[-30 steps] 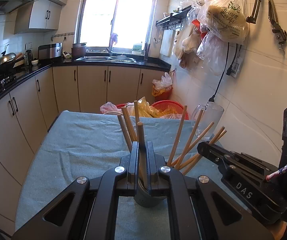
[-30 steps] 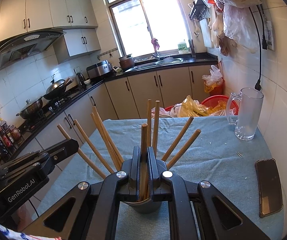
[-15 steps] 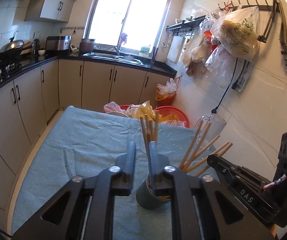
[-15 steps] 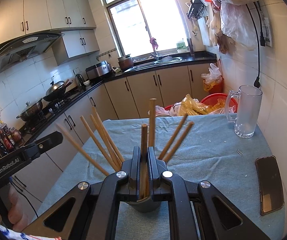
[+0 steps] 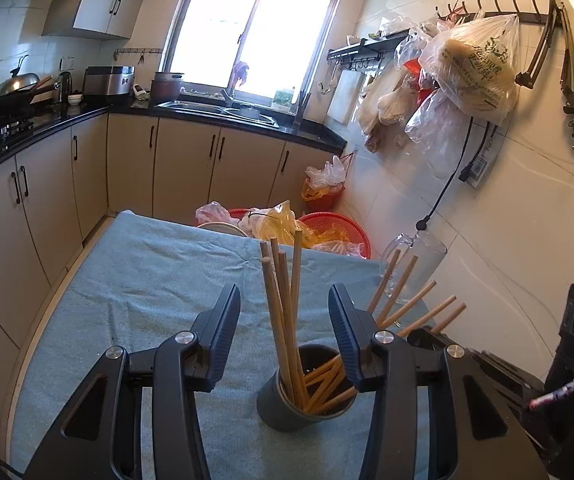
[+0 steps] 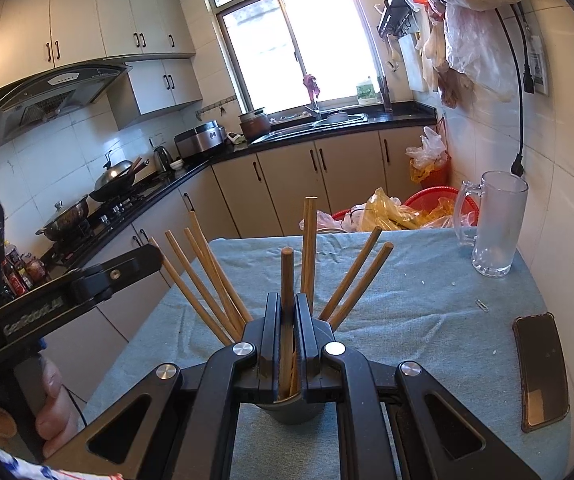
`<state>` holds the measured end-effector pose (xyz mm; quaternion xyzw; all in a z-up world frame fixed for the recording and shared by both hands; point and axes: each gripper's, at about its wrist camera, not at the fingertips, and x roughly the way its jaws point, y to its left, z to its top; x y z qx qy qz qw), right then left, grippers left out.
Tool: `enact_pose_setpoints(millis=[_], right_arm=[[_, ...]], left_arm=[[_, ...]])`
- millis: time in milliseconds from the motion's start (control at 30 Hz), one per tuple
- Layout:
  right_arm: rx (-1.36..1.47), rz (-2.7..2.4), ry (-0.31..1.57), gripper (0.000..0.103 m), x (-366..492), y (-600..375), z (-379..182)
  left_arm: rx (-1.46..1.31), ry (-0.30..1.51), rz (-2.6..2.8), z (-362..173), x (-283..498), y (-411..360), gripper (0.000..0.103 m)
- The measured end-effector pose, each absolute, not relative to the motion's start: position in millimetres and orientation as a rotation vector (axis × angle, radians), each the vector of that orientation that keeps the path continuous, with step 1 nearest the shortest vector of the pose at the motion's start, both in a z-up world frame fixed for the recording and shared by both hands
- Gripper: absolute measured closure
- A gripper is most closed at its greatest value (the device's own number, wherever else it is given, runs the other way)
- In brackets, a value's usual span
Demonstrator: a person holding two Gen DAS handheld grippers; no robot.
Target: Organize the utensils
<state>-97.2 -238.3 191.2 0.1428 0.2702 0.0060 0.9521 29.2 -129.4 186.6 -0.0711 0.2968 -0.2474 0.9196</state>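
Observation:
A dark grey cup (image 5: 287, 412) stands on the teal cloth and holds several wooden chopsticks (image 5: 283, 320). My left gripper (image 5: 284, 294) hangs just above the cup, its jaws opening. A few upright chopsticks rise between the jaws, and the pads touch none of them. The other chopsticks fan out to the right. In the right wrist view the cup (image 6: 287, 412) sits right under my right gripper (image 6: 287, 300), which is shut on one upright chopstick (image 6: 287, 268). That chopstick's lower end is hidden behind the jaws.
A glass mug (image 6: 495, 224) stands at the table's far right by the tiled wall, and a phone (image 6: 539, 372) lies near the right edge. Red basins with plastic bags (image 5: 339, 228) sit past the far edge. A person's hand (image 6: 51, 400) holds the left gripper's handle.
The left gripper's jaws have parted from shut on a chopstick, which now stands loose in the cup with the others. The right gripper and its chopstick have stayed put.

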Motion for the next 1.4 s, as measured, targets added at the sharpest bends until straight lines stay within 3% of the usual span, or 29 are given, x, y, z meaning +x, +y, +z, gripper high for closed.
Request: enact_pose_setpoints(millis=[100,133,167,233,767,800,833,867,900,933,1067,1200,1300,1367,1400], right_arm=[[0.286,0.018,0.549,0.096,-96,-239,191],[0.285,0.020,0.549,0.096,-96,-238,191],[0.282,0.021,0.550,0.096,-96,-238,191],[0.281,0.020,0.549,0.096,-96,-238,191],[0.298,0.011,0.533,0.096,-98,-245,193],[0.296,0.012,0.538,0.096,-98,-245,191],[0.295,0.013,0.541,0.096,-98,-245,190],[0.297,0.014,0.543,0.096,-98,-246,189],[0.299,0.012,0.541,0.096,-98,-247,188],[0.302,0.011,0.541,0.096,-98,-248,188],[0.311,0.015,0.541,0.096,-97,-250,188],[0.314,0.023,0.539,0.096,-97,-250,188],[0.305,0.027,0.539,0.096,-98,-249,187],[0.303,0.030,0.540,0.096,-98,-247,187],[0.303,0.032,0.539,0.096,-98,-247,186]], left_arm=[[-0.124,0.621,-0.510,185,35,-136,0.060],[-0.118,0.624,-0.514,184,36,-136,0.070],[-0.110,0.633,-0.515,182,37,-138,0.087],[-0.106,0.665,-0.526,179,41,-140,0.103],[-0.072,0.566,-0.540,200,13,-133,0.103],[-0.050,0.544,-0.527,198,9,-133,0.099],[-0.024,0.534,-0.519,196,7,-134,0.078],[-0.005,0.528,-0.513,194,6,-134,0.042],[0.009,0.518,-0.508,191,5,-134,0.030],[0.011,0.493,-0.499,188,3,-132,0.026],[0.026,0.495,-0.468,184,14,-133,0.027],[-0.014,0.548,-0.491,182,37,-136,0.040],[-0.045,0.602,-0.521,176,50,-139,0.061],[-0.068,0.635,-0.544,171,57,-140,0.083],[-0.079,0.653,-0.562,169,60,-141,0.089]])
